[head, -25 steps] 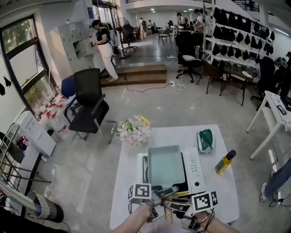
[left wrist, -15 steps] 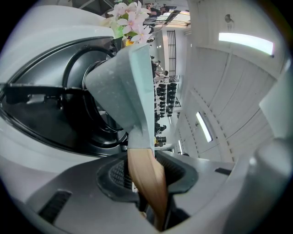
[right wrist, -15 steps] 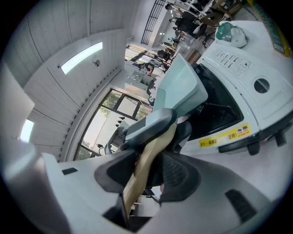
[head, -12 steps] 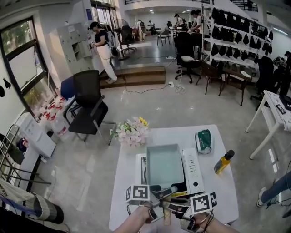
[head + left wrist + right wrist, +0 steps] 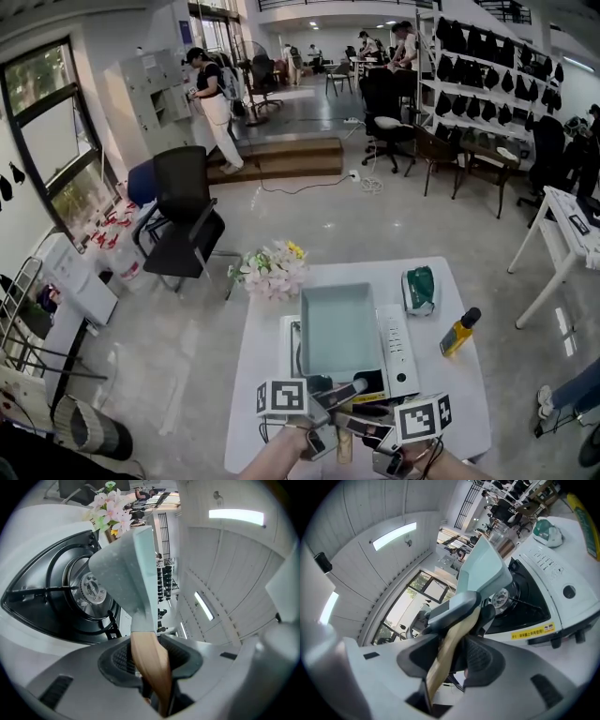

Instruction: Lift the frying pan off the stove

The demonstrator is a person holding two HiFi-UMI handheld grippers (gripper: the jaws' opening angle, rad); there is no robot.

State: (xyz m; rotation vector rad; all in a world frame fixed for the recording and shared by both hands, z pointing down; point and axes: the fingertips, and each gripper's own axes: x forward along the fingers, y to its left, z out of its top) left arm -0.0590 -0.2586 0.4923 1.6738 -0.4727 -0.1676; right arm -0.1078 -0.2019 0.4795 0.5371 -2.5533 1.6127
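The head view is bright and evenly lit. Daylight comes through the window [image 5: 47, 122] at the left, and the polished floor [image 5: 309, 202] carries a pale sheen. The white table [image 5: 258, 375] shows little texture. Straight lines bow toward the edges (a strong wide-angle lens). Both gripper views sit in a round frame with black corners. A ceiling light strip [image 5: 236, 513] burns out to plain white in the left gripper view, as does a second light strip [image 5: 393, 535] in the right. The wooden handle [image 5: 150, 667], very near the lens, looks soft in both.
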